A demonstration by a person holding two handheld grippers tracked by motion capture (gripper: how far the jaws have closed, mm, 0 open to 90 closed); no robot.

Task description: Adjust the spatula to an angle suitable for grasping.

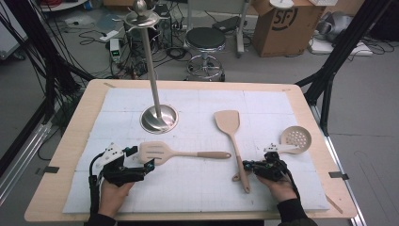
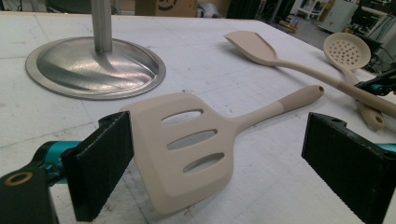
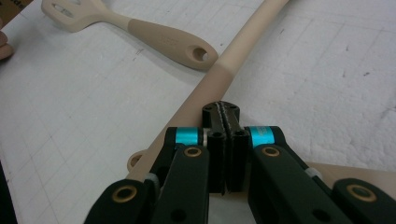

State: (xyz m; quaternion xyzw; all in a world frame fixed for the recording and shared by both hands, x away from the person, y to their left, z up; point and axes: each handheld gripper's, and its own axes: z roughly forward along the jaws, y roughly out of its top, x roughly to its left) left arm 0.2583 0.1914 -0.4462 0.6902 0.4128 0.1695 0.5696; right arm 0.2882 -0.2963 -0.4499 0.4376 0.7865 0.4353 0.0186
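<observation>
A beige slotted spatula (image 1: 160,152) (image 2: 187,144) lies flat on the white mat, handle pointing right. My left gripper (image 1: 141,158) (image 2: 219,144) is open, its jaws on either side of the spatula's head without pressing it. A solid beige turner (image 1: 227,121) (image 2: 252,43) lies right of centre, its long handle (image 3: 233,56) running toward me. My right gripper (image 1: 245,165) (image 3: 226,112) is shut with nothing between the jaws, its tip just over that handle. A perforated skimmer (image 1: 296,138) (image 2: 348,49) lies at the right, its handle crossing the turner's near the right gripper.
A tall metal stand with a round base (image 1: 159,118) (image 2: 93,67) rises at the mat's back left, close behind the slotted spatula. The white mat (image 1: 197,193) covers a wooden table (image 1: 80,117). On the floor beyond are a stool (image 1: 205,40), cables and a cardboard box (image 1: 287,26).
</observation>
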